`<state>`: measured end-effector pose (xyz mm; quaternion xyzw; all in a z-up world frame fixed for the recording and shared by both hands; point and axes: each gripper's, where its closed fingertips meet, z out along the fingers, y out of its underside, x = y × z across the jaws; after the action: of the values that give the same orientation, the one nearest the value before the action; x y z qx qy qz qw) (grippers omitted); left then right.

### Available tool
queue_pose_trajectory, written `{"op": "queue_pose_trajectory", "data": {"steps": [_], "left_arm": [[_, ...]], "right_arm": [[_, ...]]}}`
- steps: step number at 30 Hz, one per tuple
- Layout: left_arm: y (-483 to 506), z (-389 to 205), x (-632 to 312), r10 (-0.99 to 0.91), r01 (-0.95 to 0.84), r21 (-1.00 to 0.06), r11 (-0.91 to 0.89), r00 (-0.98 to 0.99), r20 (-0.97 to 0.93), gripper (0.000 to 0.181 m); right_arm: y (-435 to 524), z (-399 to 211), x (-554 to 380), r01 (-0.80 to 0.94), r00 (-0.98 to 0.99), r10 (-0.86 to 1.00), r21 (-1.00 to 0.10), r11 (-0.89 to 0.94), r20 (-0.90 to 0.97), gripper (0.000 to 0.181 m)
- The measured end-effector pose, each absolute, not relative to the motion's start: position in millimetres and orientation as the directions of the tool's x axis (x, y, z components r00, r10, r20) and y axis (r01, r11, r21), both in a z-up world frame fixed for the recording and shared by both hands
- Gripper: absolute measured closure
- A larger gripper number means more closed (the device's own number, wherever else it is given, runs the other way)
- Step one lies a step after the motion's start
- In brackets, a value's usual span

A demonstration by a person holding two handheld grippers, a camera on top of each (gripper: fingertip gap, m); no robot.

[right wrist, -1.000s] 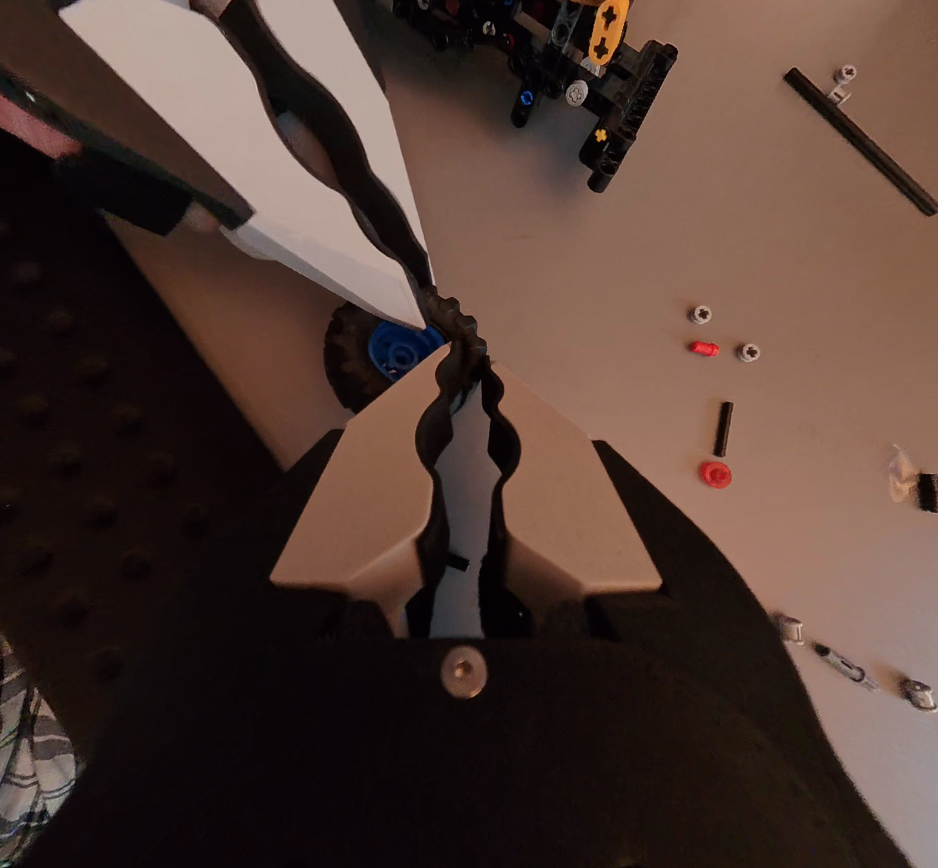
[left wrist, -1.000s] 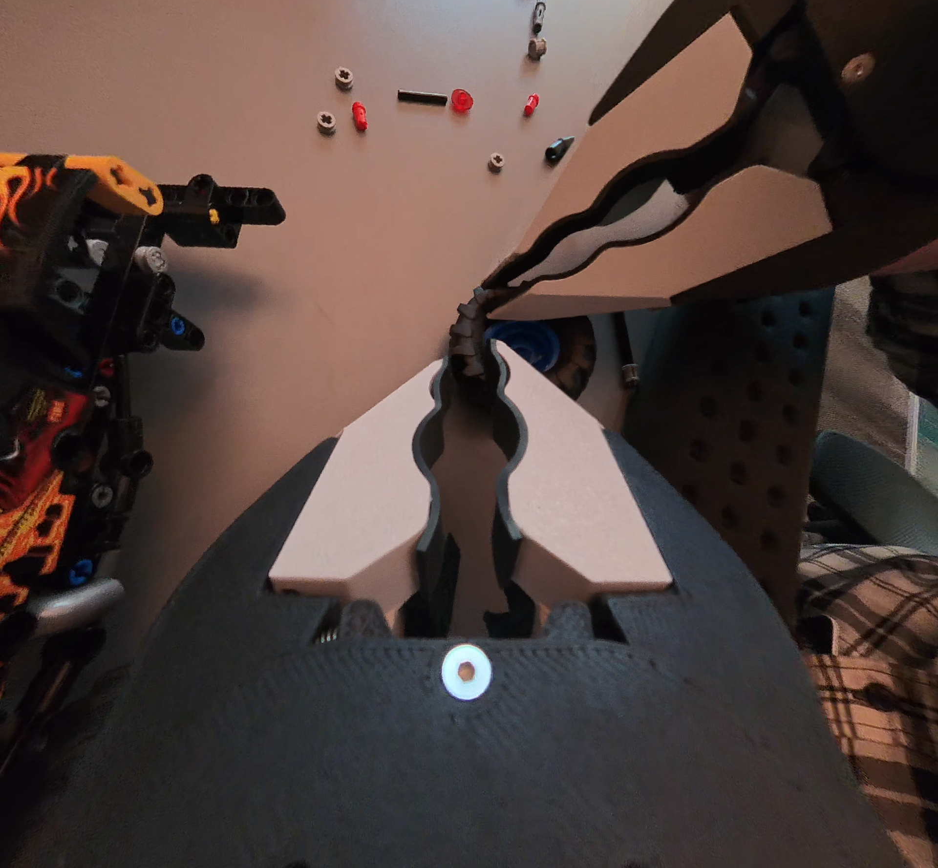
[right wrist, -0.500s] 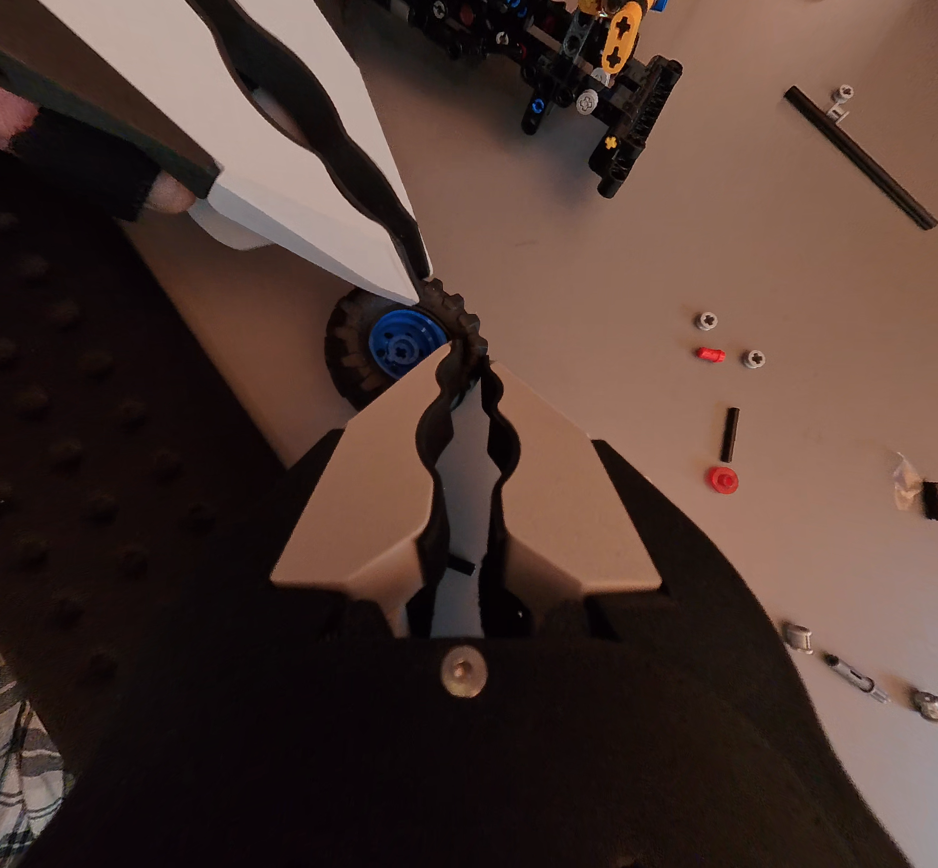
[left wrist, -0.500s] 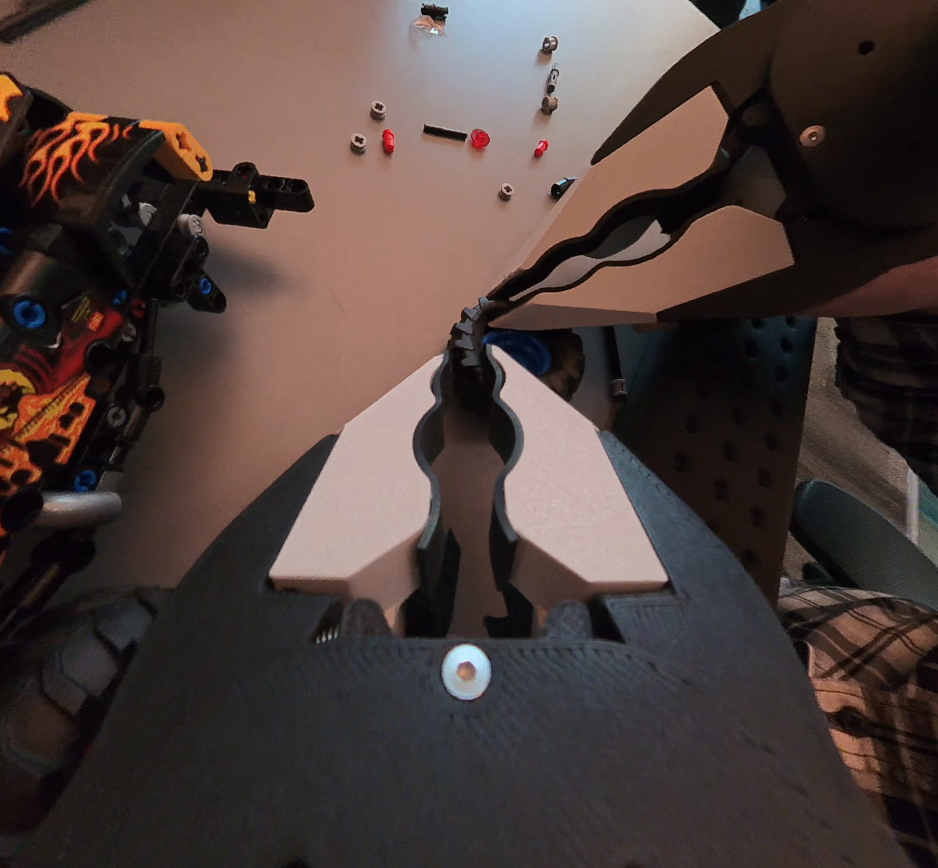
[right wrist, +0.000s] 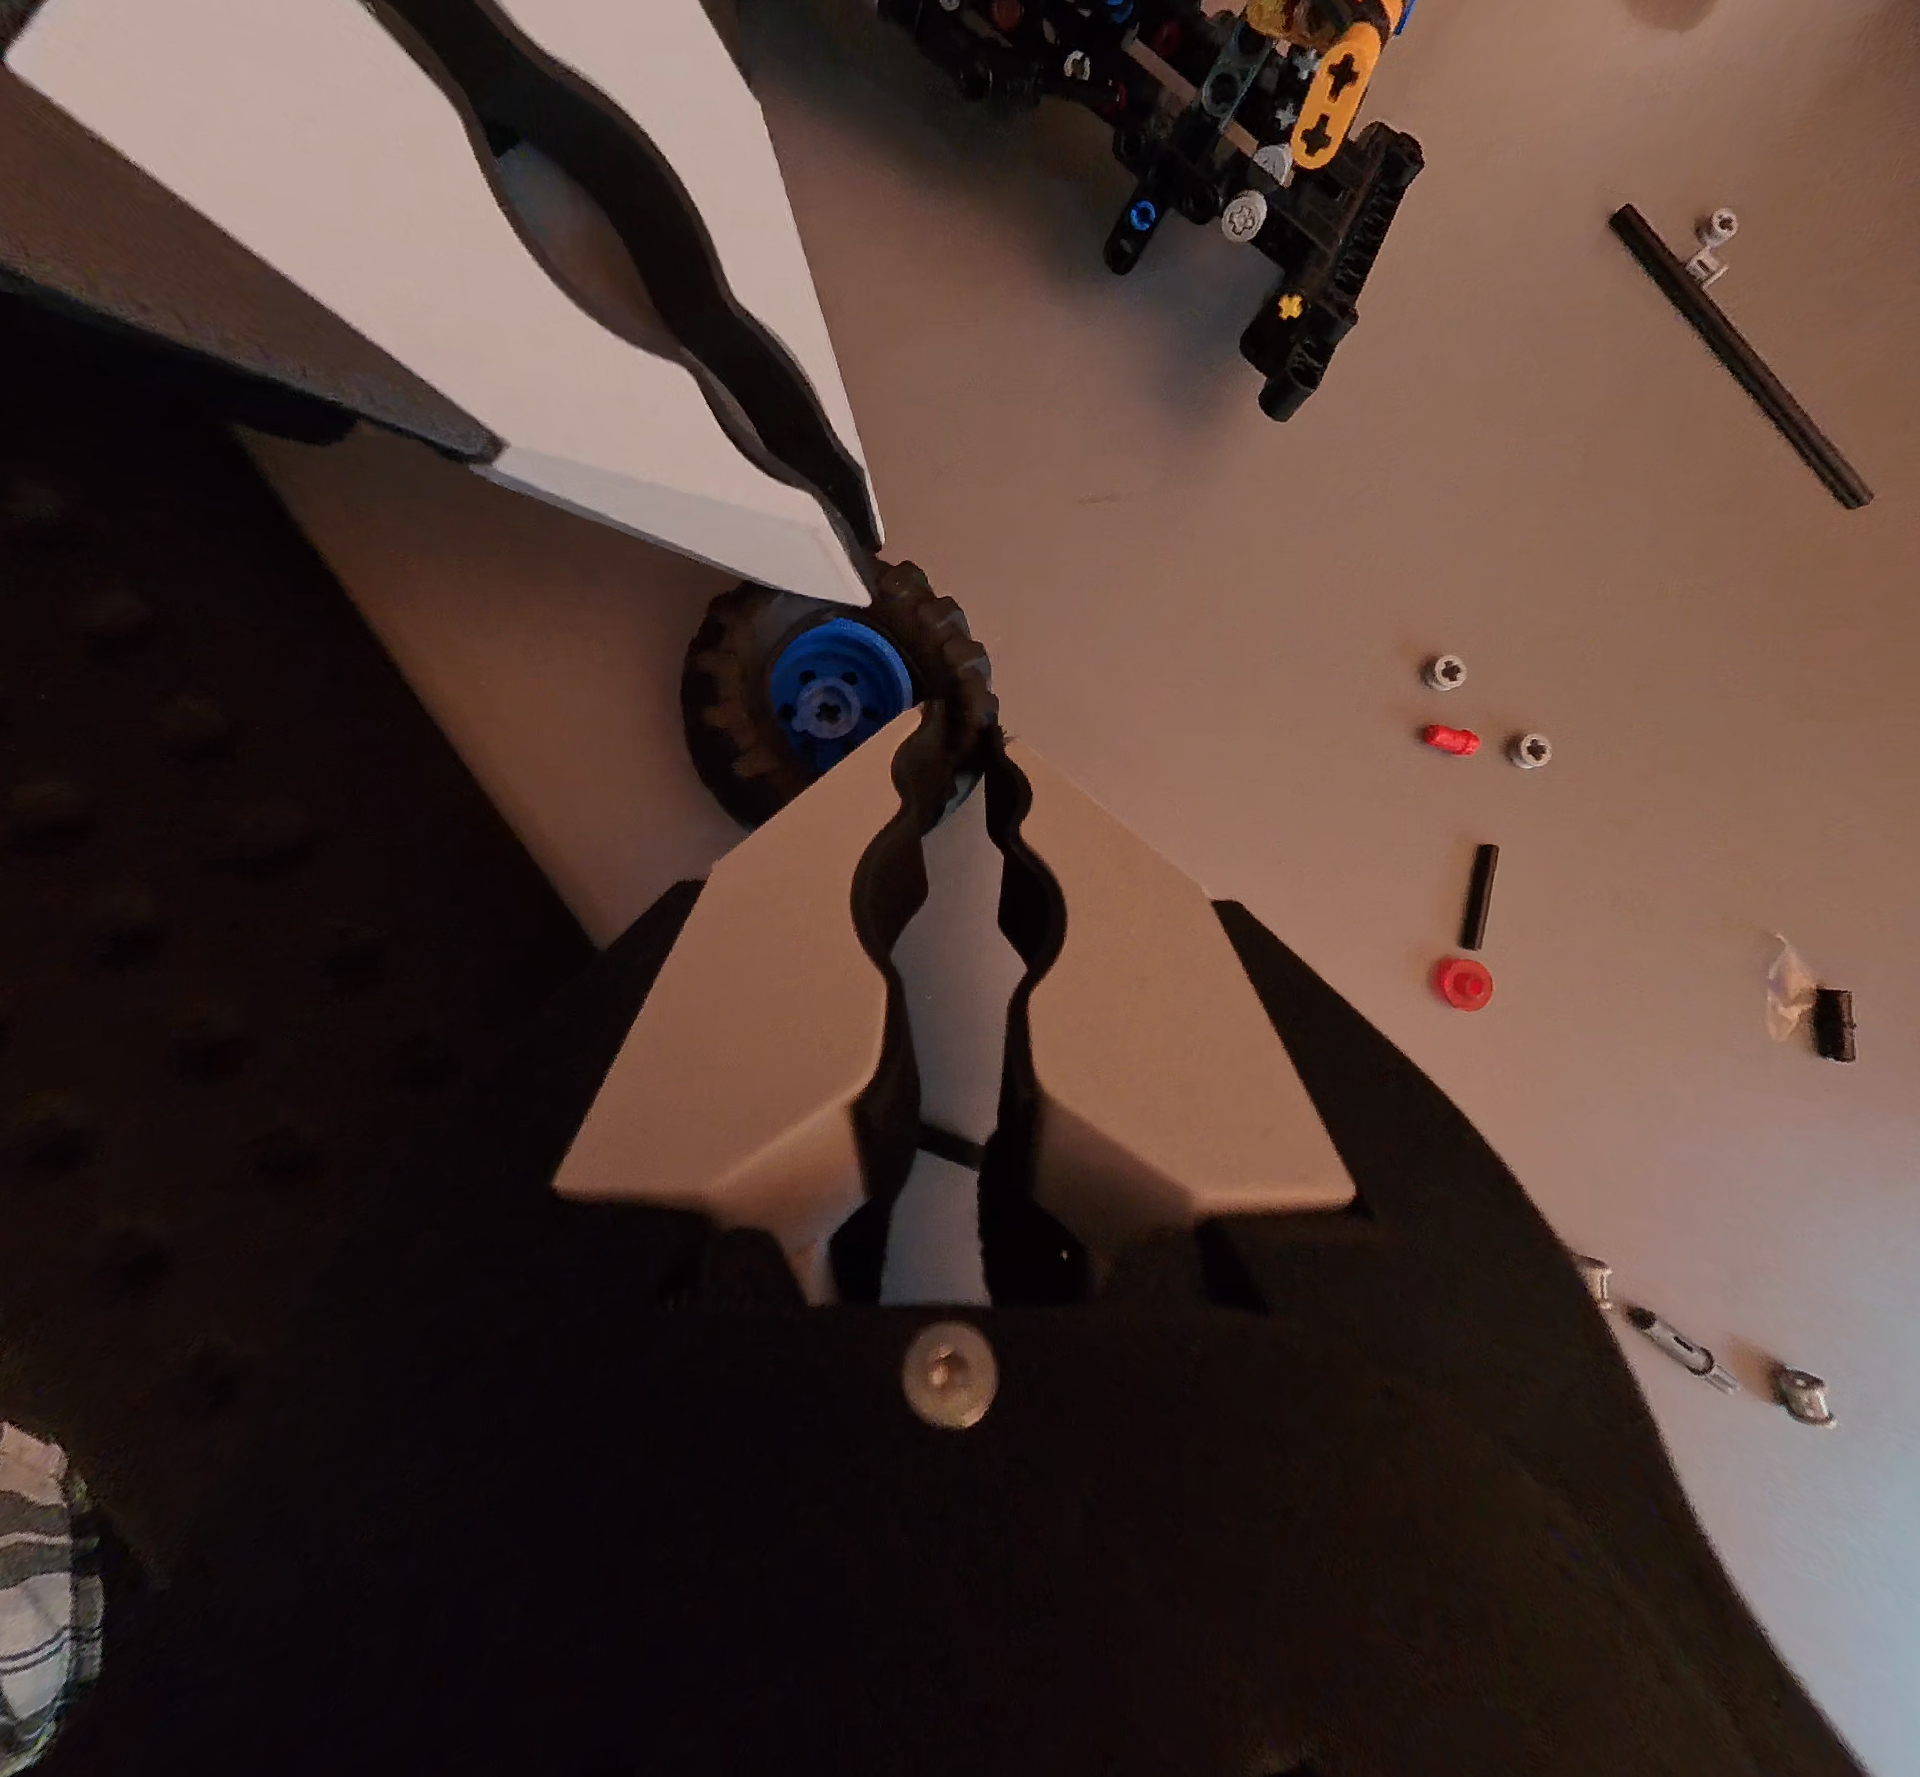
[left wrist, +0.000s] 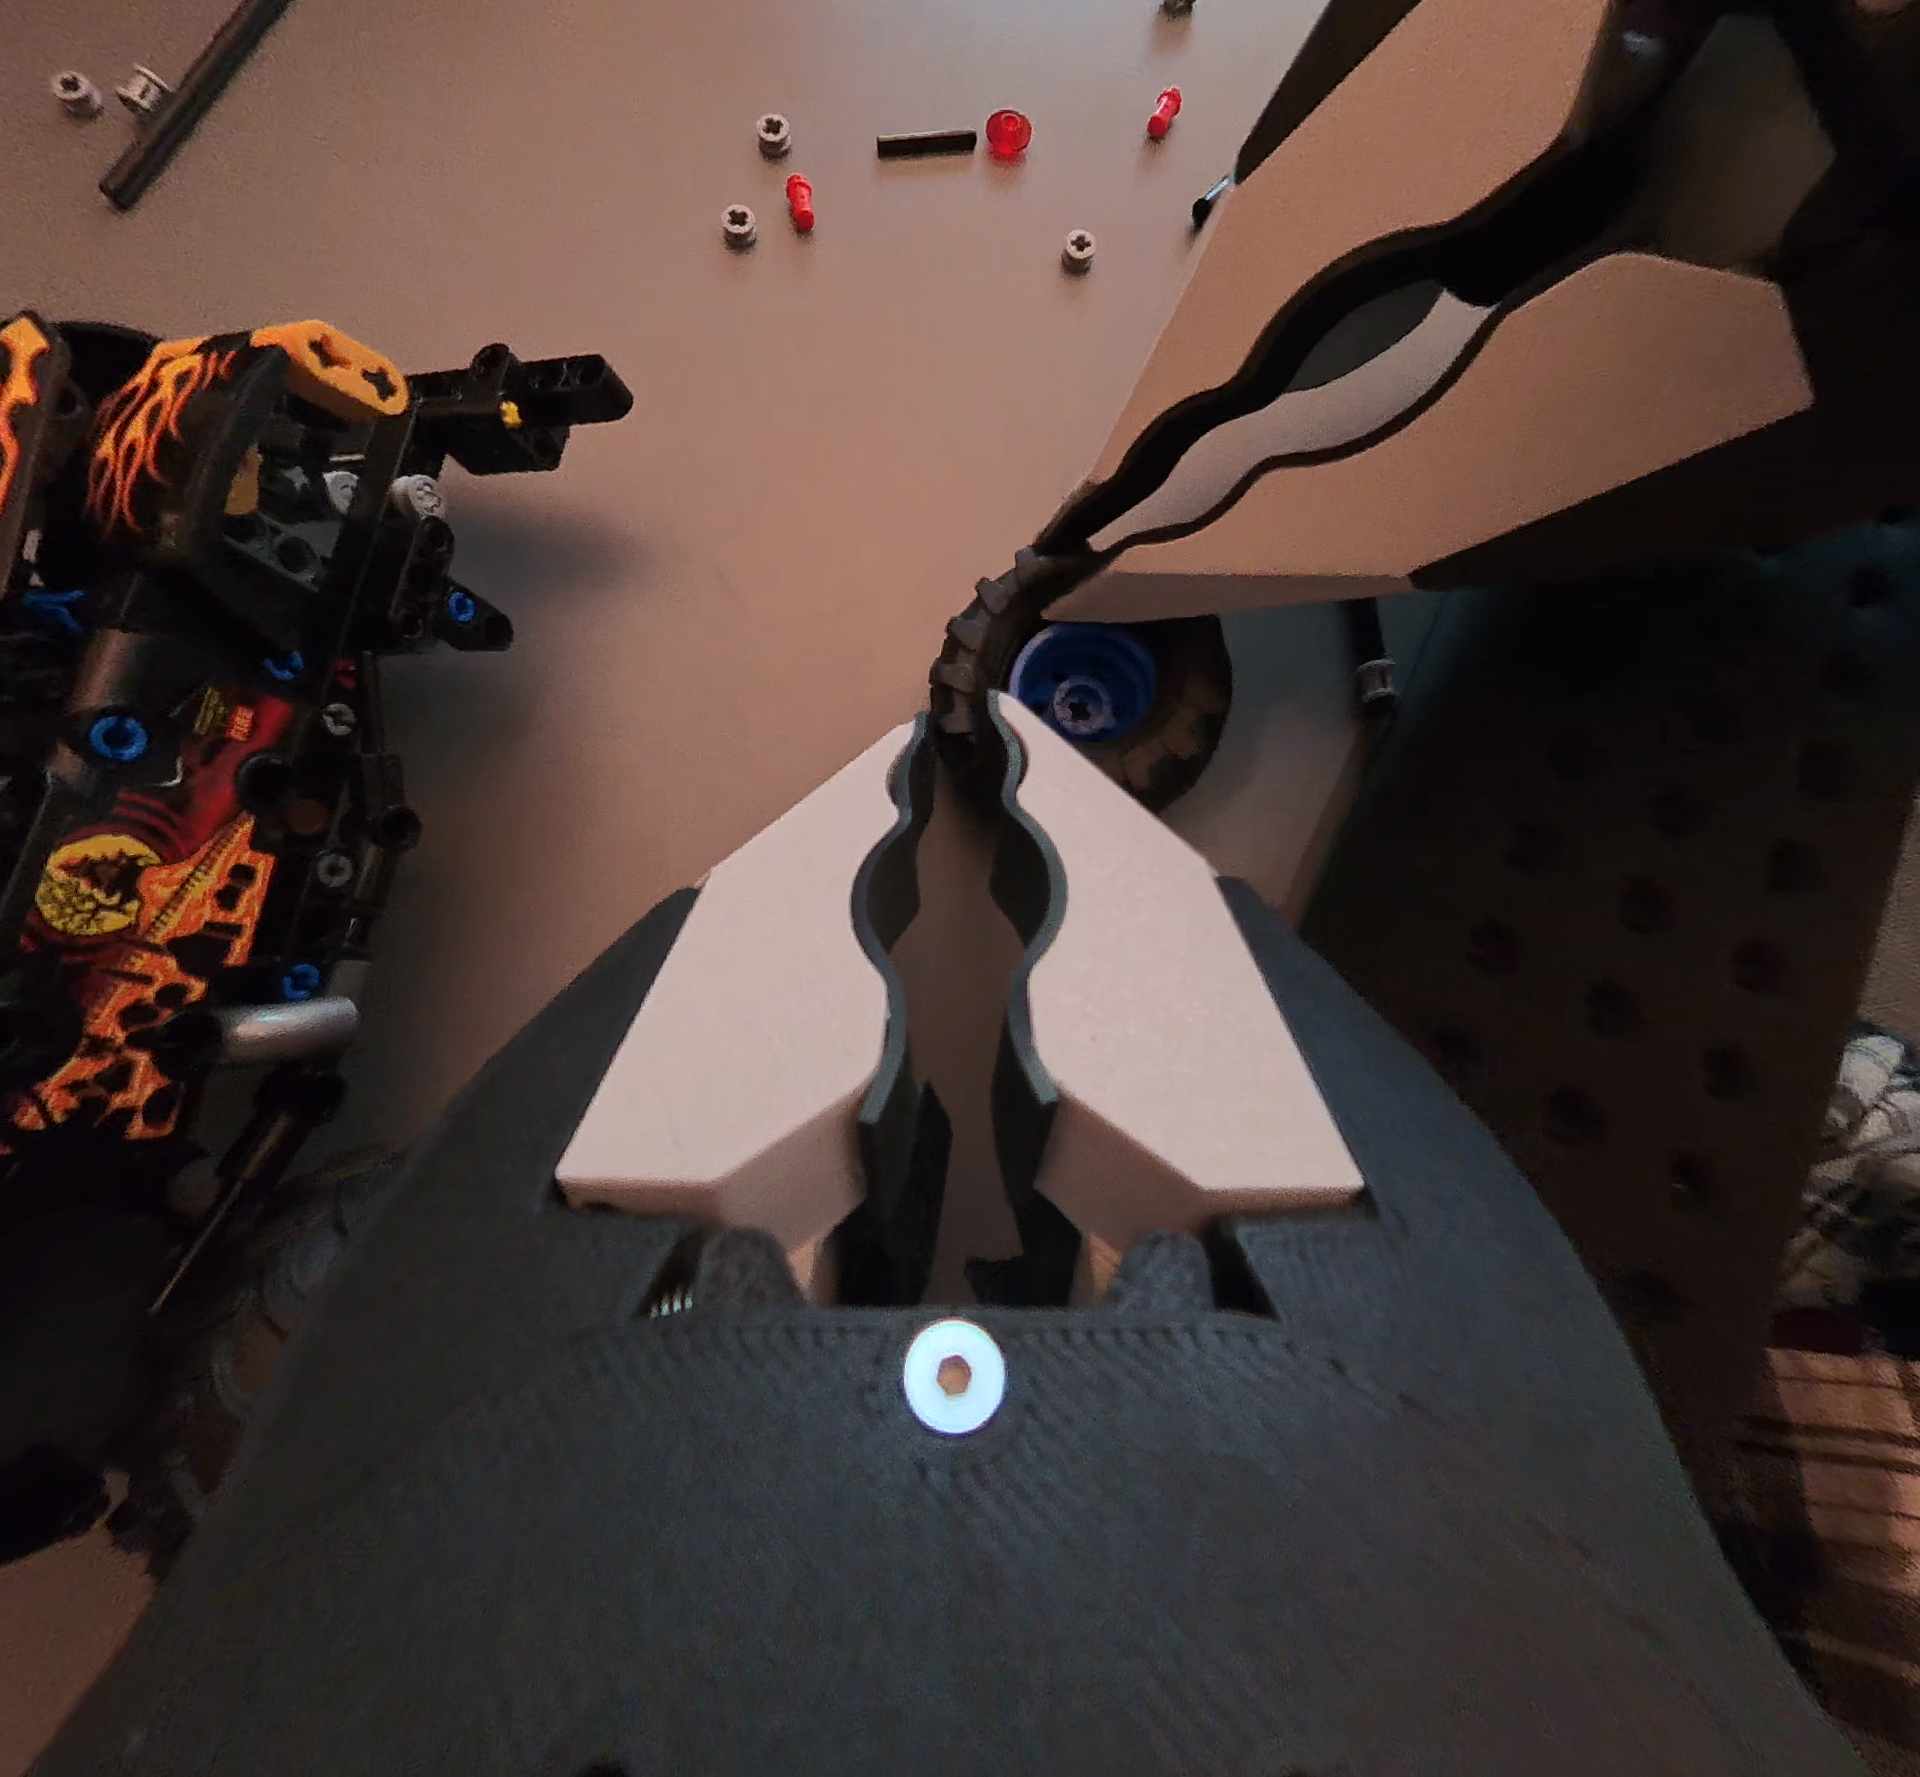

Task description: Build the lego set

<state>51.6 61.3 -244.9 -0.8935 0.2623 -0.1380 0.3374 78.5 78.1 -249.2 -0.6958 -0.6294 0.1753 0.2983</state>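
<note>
In the left wrist view, the left gripper (left wrist: pixel 961 740) is seen with its fingers pressed together on the black tyre (left wrist: pixel 961 667). The right gripper (left wrist: pixel 1049 564) comes in from 2 o'clock and is clamped on the same tyre a little higher. The blue rim (left wrist: pixel 1081 683) lies behind, near the table edge (left wrist: pixel 1278 792). The model (left wrist: pixel 208 688) stands at 9 o'clock.

In the right wrist view, the right gripper (right wrist: pixel 956 740) is closed on the tyre (right wrist: pixel 951 647), and the left gripper (right wrist: pixel 868 564) pinches it from 11 o'clock. The rim (right wrist: pixel 831 688) sits partly inside the tyre. The model (right wrist: pixel 1195 13) is at 12 o'clock.

The tyre is probably being fitted on the rim. Next, an even pull around the rim seems needed.
</note>
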Motion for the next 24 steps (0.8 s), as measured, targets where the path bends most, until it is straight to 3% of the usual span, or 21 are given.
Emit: {"op": "queue_pose_trajectory", "data": {"steps": [12, 18, 24], "left_arm": [[60.5, -246.9, 52.0, -0.595, -0.464, -0.7, -0.543, 0.801, -0.069, 0.171], [53.4, -238.5, 56.8, -0.65, -0.475, -0.682, -0.556, 0.76, 0.001, 0.17], [47.1, -238.8, 58.3, -0.702, -0.62, -0.631, -0.466, 0.694, -0.163, 0.171]], "right_arm": [[77.3, -248.6, 78.5, 0.754, 0.126, 0.983, -0.657, -0.009, 0.131, 0.174], [75.0, -247.9, 79.1, 0.74, 0.105, 0.987, -0.672, 0.004, 0.122, 0.174], [74.1, -249.0, 78.3, 0.747, 0.097, 0.99, -0.664, -0.005, 0.102, 0.173]]}}
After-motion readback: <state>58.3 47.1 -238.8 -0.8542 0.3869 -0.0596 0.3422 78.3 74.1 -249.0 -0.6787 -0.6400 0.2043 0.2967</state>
